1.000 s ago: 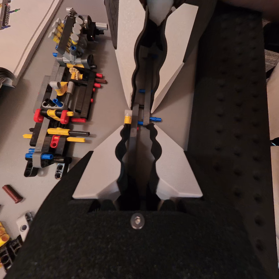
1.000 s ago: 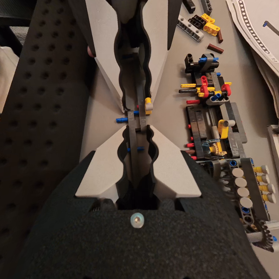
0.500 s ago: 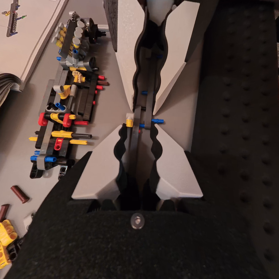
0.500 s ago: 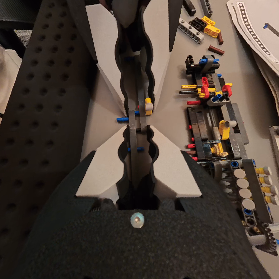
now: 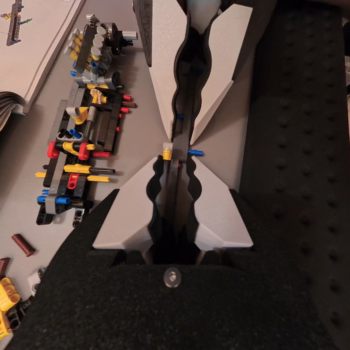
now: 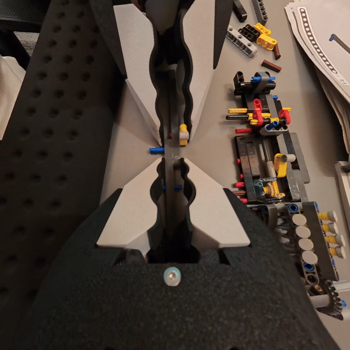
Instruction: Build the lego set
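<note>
Grey counter (image 5: 144, 132) carries a half-built chassis (image 5: 79, 147); left tool (image 5: 175, 162) and right tool (image 6: 173, 159) each pinch a dark beam (image 6: 168, 151), joining them; loose pieces (image 6: 253, 36) remain.

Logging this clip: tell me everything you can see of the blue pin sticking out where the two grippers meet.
The blue pin is a small, glossy plastic peg, ridged near its tip. It sticks out sideways from the dark grey beam pinched in the right gripper, in the gap where that gripper's tips face the left gripper. Its free end hangs in the air above the grey table, touching nothing. The right wrist view shows it pointing the other way.
</note>
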Tool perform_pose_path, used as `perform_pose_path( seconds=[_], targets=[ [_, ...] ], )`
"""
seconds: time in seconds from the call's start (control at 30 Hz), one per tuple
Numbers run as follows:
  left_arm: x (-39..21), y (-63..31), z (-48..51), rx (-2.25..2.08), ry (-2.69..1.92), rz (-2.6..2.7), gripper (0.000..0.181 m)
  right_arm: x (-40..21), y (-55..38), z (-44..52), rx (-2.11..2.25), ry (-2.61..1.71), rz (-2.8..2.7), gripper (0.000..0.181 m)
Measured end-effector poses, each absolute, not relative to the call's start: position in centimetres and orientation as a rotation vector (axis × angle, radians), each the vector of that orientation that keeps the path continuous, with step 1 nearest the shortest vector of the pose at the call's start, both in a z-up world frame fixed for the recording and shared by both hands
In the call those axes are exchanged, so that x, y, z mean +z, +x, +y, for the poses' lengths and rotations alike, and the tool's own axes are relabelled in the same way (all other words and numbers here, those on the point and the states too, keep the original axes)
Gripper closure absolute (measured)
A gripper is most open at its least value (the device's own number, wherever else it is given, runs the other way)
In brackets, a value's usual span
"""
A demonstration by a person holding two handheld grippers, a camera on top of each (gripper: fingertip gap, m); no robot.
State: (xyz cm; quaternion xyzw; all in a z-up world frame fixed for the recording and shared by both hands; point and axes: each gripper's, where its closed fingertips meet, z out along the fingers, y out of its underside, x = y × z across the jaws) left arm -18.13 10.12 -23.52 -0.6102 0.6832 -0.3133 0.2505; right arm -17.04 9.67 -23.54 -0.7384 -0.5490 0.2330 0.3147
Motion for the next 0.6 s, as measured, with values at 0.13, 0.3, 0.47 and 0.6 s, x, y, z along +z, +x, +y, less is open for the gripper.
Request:
perform_pose_path(
  seconds=[0.13, 0.3, 0.47, 0.6],
  targets=[
    [-23.4, -18.4, 9.7, -0.895, -1.671, 1.873, 0.152, -23.5, -17.0, 9.4, 0.605, -1.94, -1.472, 0.159],
    [-22.7, -19.1, 10.4, -0.895, -1.668, 1.839, 0.154, -23.3, -17.0, 9.1, 0.665, -1.973, -1.41, 0.135],
    [-23.5, -19.1, 10.1, -0.848, -1.631, 1.888, 0.174, -23.5, -17.6, 9.5, 0.586, -1.957, -1.431, 0.136],
    [-23.5, -19.1, 10.1, -0.862, -1.637, 1.891, 0.174, -23.5, -17.6, 9.3, 0.582, -1.963, -1.451, 0.148]
  ],
)
